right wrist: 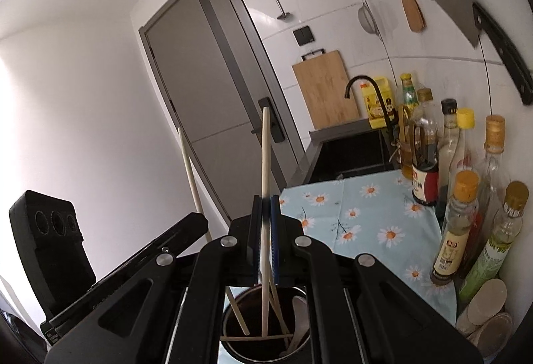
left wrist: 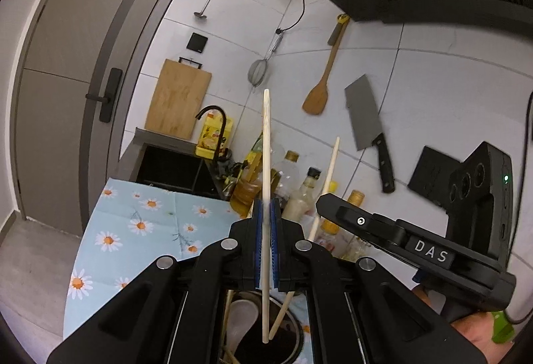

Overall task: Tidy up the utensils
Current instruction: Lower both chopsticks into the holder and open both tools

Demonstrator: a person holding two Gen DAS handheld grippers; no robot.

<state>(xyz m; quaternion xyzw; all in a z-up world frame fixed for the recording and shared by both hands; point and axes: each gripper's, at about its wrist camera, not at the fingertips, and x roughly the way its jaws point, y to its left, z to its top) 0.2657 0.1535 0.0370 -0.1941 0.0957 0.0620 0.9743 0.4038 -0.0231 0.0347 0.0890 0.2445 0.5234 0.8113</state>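
A pale chopstick [left wrist: 266,164] is clamped upright between the blue pads of the left gripper [left wrist: 266,214], and a second chopstick [right wrist: 265,171] is pinched the same way in the right gripper [right wrist: 265,210], both lower tips hanging inside the round metal utensil holder [right wrist: 233,314] directly below, where a white spoon [right wrist: 298,327] and loose chopsticks are already held. Beyond the holder, open daisy-print cloth [right wrist: 366,214] is seen up to the black sink [right wrist: 349,154], while bottles [right wrist: 456,230] are crowded along its wall side. "DAS" [left wrist: 431,250] is read on the right gripper's body.
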